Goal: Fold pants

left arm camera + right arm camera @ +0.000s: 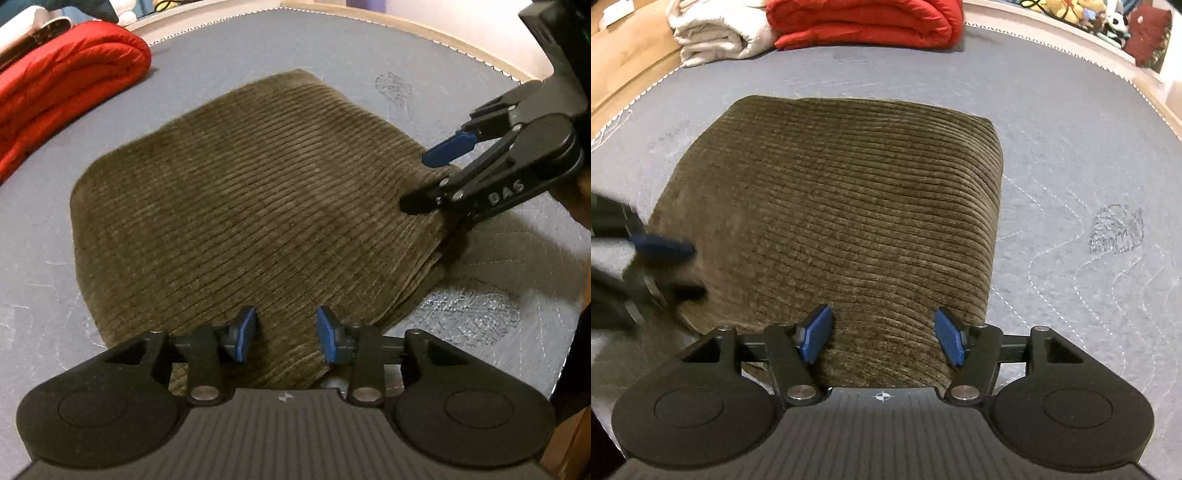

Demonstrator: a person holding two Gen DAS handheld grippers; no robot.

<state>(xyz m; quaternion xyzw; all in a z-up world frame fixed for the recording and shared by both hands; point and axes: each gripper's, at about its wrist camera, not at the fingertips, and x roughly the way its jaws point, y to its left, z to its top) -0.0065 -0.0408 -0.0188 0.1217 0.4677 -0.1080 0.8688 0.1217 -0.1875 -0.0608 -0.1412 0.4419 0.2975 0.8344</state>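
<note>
The pants (pixel 251 206) are olive-brown corduroy, folded into a thick square pad on the grey-blue mattress (pixel 44 280); they also show in the right wrist view (pixel 834 218). My left gripper (pixel 286 334) is open and empty, its blue pads either side of the pad's near edge. My right gripper (pixel 882 338) is open and empty over its own near edge. It also shows in the left wrist view (pixel 428 181), open at the pad's right corner. The left gripper shows blurred in the right wrist view (pixel 683 269) at the pad's left corner.
A folded red blanket (pixel 864 22) lies at the far edge of the mattress (pixel 1071 155), also in the left wrist view (pixel 62 81). A folded cream towel (pixel 716 33) lies beside it. Soft toys (pixel 1108 18) line the far right edge.
</note>
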